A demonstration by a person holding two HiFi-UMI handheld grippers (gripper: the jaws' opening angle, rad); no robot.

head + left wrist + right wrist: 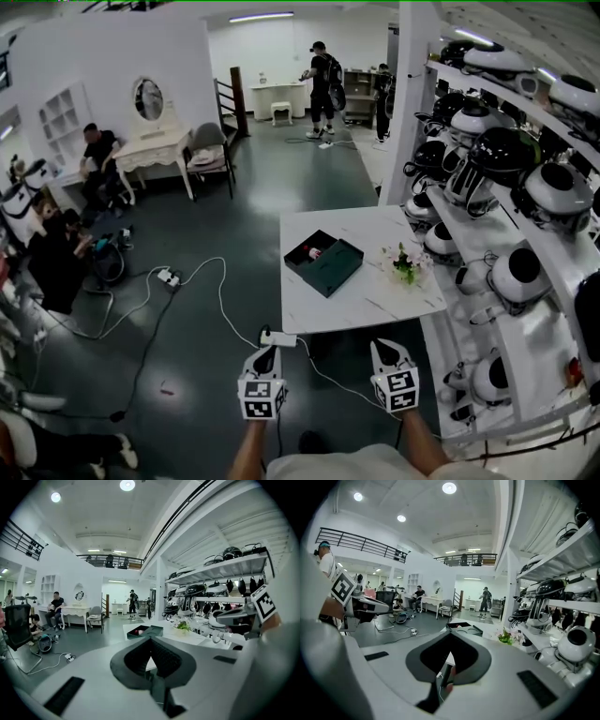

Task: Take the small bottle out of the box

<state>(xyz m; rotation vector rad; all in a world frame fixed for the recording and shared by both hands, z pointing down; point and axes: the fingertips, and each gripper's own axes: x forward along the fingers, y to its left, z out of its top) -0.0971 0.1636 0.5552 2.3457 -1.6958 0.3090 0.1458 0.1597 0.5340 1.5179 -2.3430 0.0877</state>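
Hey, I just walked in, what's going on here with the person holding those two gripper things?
A person stands a little short of a white table, holding the left gripper and the right gripper out in front, both shut and empty. On the table lies an open dark box with something reddish inside, too small to identify, and a bunch of flowers stands beside it. Neither gripper has reached the box, so taking the bottle out has not started.

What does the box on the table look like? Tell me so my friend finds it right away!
Find the white table beside the tall shelves of round black-and-white gear. Only flowers and the box sit on it. The box is dark green, flat and open, with something red inside.
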